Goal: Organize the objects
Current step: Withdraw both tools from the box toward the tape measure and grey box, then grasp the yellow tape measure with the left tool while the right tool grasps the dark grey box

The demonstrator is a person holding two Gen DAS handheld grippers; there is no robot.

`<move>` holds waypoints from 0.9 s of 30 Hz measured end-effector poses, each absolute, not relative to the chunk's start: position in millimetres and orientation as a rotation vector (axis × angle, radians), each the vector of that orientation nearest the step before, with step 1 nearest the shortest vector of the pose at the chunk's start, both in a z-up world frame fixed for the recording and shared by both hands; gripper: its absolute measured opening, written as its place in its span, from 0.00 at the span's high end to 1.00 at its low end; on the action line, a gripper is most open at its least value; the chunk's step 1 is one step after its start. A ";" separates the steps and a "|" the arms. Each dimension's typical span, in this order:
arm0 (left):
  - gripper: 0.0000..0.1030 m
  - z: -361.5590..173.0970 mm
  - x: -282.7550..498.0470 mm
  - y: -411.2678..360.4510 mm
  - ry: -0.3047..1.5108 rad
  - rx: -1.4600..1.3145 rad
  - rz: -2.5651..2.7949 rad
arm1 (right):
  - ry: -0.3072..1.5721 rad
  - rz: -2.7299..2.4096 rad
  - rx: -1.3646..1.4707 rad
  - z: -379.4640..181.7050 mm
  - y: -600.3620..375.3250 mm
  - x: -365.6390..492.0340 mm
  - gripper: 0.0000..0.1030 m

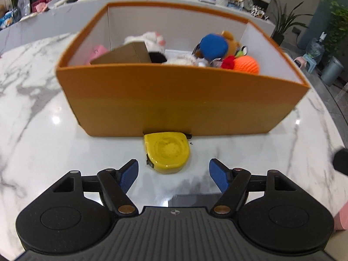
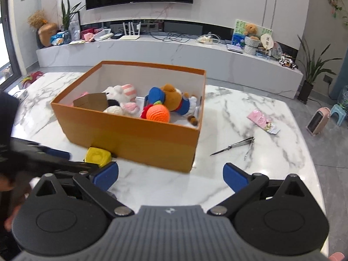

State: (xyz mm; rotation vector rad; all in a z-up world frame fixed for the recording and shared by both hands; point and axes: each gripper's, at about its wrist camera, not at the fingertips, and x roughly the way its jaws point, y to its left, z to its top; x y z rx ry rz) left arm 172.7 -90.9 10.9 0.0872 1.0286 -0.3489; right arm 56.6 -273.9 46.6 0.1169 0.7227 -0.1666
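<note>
A yellow tape measure (image 1: 167, 152) lies flat on the marble table, right against the near wall of the orange box (image 1: 174, 100). My left gripper (image 1: 173, 163) is open and tilted down, its blue fingertips just short of the tape measure on either side, not touching it. The right wrist view shows the same tape measure (image 2: 96, 155) at the orange box (image 2: 130, 132), with the left gripper's blurred blue finger (image 2: 58, 153) beside it. My right gripper (image 2: 170, 169) is open over bare table, holding nothing. The box holds plush toys, an orange ball (image 2: 157, 113) and a small cardboard carton (image 1: 128, 54).
Metal nail clippers (image 2: 237, 145) and a pink packet (image 2: 262, 120) lie on the table (image 2: 239, 108) to the right of the box. The table's right edge drops to a floor with a pink heater (image 2: 317, 119). A long shelf with clutter runs behind.
</note>
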 end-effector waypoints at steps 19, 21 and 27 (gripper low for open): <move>0.19 -17.0 189.6 -75.7 0.989 0.090 -0.198 | 0.854 0.000 0.121 3.7 -241.0 74.1 0.01; 0.20 -16.8 188.3 -67.3 0.992 0.115 -0.166 | 0.880 0.031 0.088 -4.3 -226.6 78.3 0.01; 0.20 -12.7 182.7 -38.0 1.020 0.110 -0.159 | 0.901 0.089 0.045 -20.6 -185.5 85.0 0.01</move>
